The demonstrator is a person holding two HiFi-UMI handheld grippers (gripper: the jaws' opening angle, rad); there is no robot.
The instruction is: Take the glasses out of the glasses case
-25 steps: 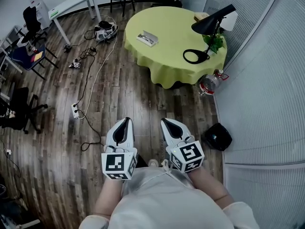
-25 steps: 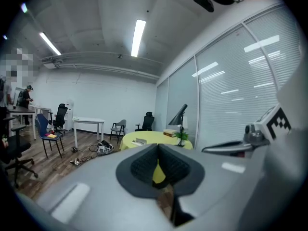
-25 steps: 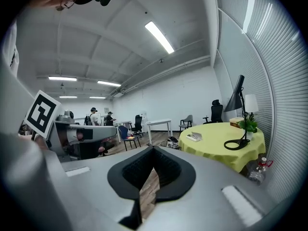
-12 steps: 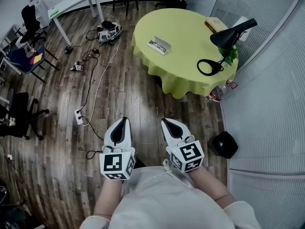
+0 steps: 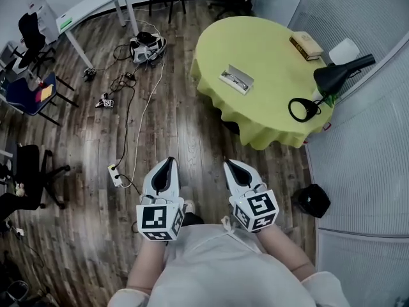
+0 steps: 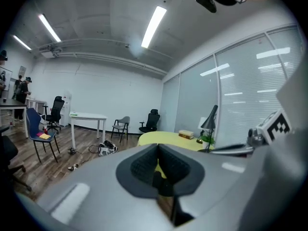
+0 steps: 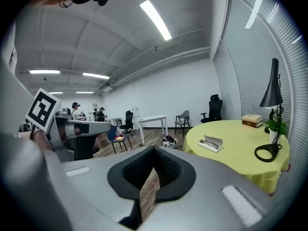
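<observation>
An open white glasses case (image 5: 236,79) lies on the round table with the yellow-green cloth (image 5: 268,56), the glasses still inside it. In the right gripper view the glasses case (image 7: 210,143) shows far ahead on the table (image 7: 240,150). Both grippers are held low in front of the person's body, far short of the table. My left gripper (image 5: 169,163) and my right gripper (image 5: 229,165) are shut with nothing between the jaws. From the left gripper (image 6: 158,150) only the table's edge (image 6: 161,137) shows beyond the jaws.
A black desk lamp (image 5: 332,80), a book (image 5: 306,46) and a plant stand on the table. Cables and a power strip (image 5: 116,174) lie on the wood floor to the left. A black bag (image 5: 312,200) sits by the glass wall. Office chairs and a white desk (image 5: 96,5) stand farther off.
The head view has moved forward and left, so the table and case now sit farther right in it. Both grippers keep the same shut pose in front of the body.
</observation>
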